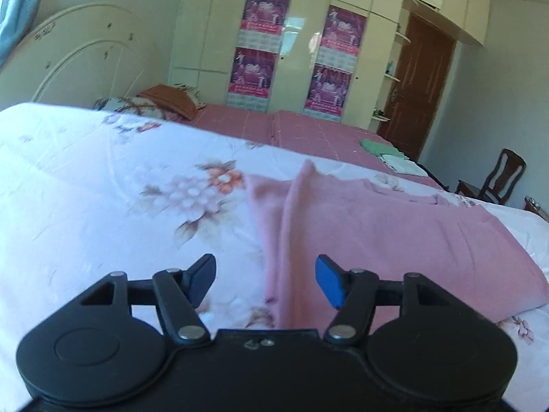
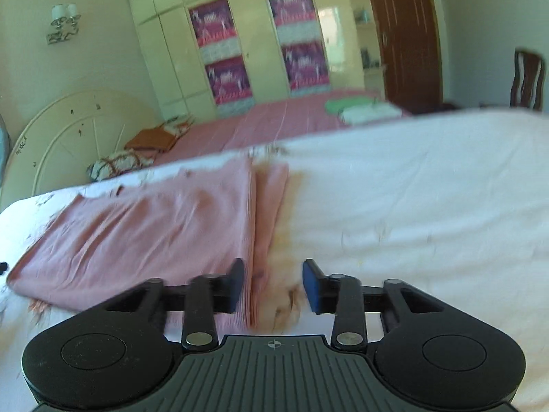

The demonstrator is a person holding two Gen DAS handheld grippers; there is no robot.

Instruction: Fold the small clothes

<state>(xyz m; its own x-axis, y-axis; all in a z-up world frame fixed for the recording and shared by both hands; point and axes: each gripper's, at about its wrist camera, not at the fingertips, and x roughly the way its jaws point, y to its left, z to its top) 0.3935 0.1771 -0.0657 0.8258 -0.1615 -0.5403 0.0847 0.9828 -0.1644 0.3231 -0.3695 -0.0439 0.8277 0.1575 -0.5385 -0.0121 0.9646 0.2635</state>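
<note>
Left gripper (image 1: pixel 266 279): jaws wide apart, holding nothing. It sits above the near left edge of the pink garment (image 1: pixel 377 233), where a raised fold runs away from the camera between the fingers (image 1: pixel 202 278). Can't tell if the tips touch the cloth.

Garment: lies flat-ish on the floral sheet (image 1: pixel 103 189) covering the bed, stretching to the right in the left view and to the left in the right view (image 2: pixel 144 233).

Left view only: big flower print on the sheet, clear and close. Also a blue curtain (image 1: pixel 13 10) at the top left corner.

Right gripper (image 2: pixel 272 285): also spread open and empty, hanging over the garment's right edge, with the folded edge and a strip of sheet (image 2: pixel 411 206) between the fingers (image 2: pixel 236 283).

Right view only: wall lamp (image 2: pixel 63 22) at upper left, and a long plain stretch of sheet to the right of the garment.

Both views: headboard (image 1: pixel 79 55), wardrobe (image 1: pixel 302 44) with posters, green and white clothes (image 1: pixel 391 158) on the far pink bedspread, chair (image 1: pixel 497 182).

Hard to see: right view is blurry, so the orange-ish patch under the gripper is hard to identify. The garment's near end is hidden behind both gripper bodies.
</note>
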